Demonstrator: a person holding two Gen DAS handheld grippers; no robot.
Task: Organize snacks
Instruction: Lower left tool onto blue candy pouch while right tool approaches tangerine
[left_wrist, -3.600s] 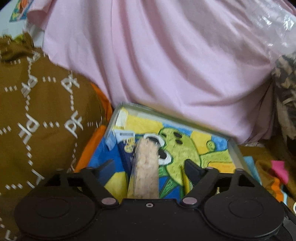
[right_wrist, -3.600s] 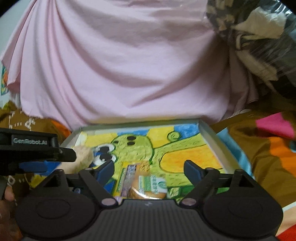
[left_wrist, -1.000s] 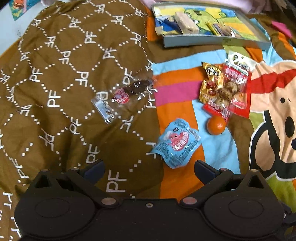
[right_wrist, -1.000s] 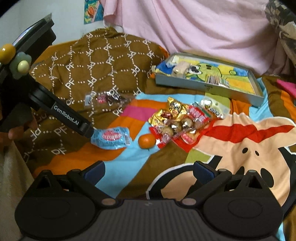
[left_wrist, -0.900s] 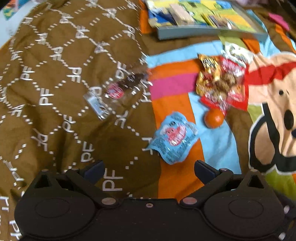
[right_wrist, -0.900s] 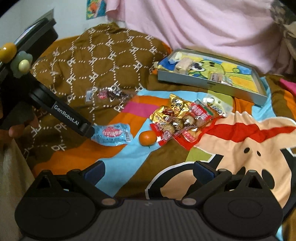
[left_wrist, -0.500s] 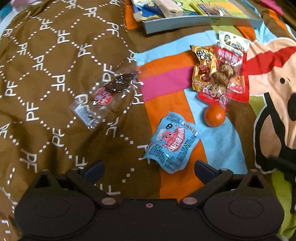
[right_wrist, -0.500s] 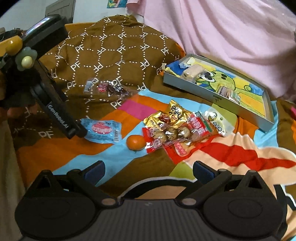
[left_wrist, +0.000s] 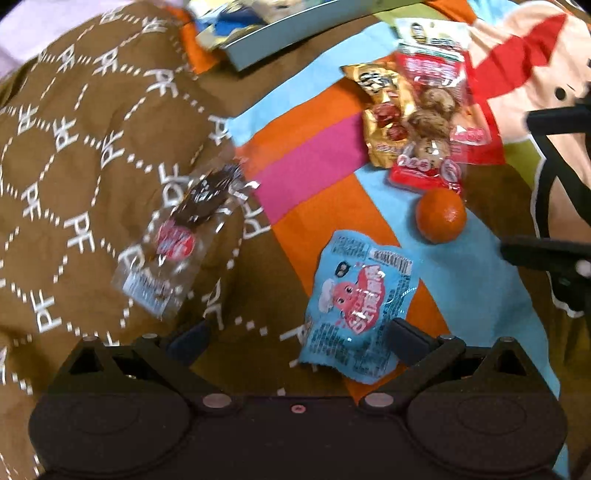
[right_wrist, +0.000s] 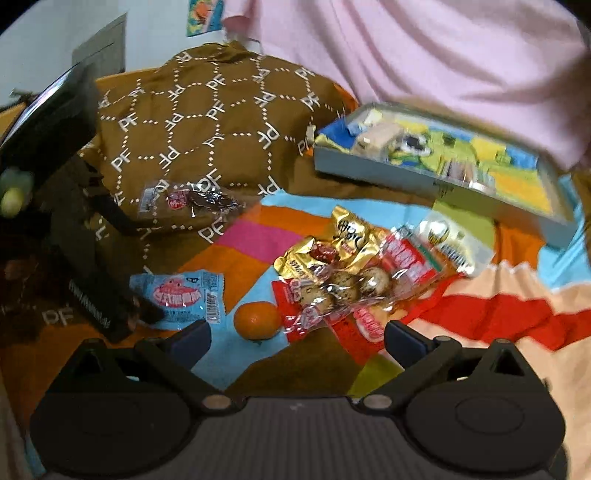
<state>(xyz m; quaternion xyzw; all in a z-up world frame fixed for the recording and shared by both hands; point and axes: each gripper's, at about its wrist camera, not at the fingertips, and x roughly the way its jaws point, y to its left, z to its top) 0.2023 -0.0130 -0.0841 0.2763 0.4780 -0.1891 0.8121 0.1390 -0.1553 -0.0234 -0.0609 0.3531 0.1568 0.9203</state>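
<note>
Loose snacks lie on a colourful blanket. A light-blue packet (left_wrist: 360, 302) (right_wrist: 184, 293) lies just ahead of my left gripper (left_wrist: 295, 338), which is open and empty with its right finger over the packet's edge. An orange (left_wrist: 440, 215) (right_wrist: 257, 319) sits beside it. A gold packet (left_wrist: 384, 122) (right_wrist: 332, 245) and a red packet of round snacks (left_wrist: 432, 122) (right_wrist: 354, 291) overlap further on. My right gripper (right_wrist: 297, 338) is open and empty, low over the orange and the red packet. The grey tray (right_wrist: 424, 184) with a green cartoon lining holds a few snacks.
A clear wrapper with a dark snack (left_wrist: 184, 229) (right_wrist: 192, 201) lies on the brown patterned quilt (right_wrist: 192, 110). A white-green packet (right_wrist: 452, 242) sits near the tray. Pink cloth (right_wrist: 406, 48) hangs behind the tray. The left gripper's body shows in the right wrist view (right_wrist: 85, 266).
Both grippers have pulled back from the tray, where snacks were set down, and have dropped lower toward the loose snacks. The left gripper has closed in on the blue packet.
</note>
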